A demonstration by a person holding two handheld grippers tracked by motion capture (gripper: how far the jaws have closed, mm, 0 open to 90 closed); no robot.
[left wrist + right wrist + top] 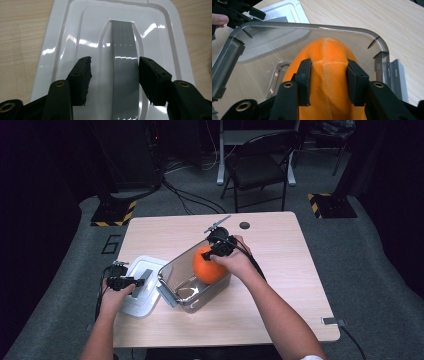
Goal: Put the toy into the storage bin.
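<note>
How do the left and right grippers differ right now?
The left gripper has its jaws open on either side of the grey handle strip of the white lid, not pressing it; the right gripper is shut on the orange plush toy. The left is over the lid lying flat on the table; the right reaches into the clear container. Both have black two-jaw fingers and are hand-held.

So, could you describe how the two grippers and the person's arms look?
Both the left gripper and the right gripper are black, with two flat rectangular jaws and brass-coloured rivets. A black cable trails from each. The forearms are bare; a white sleeve edge shows on the right arm.
</note>
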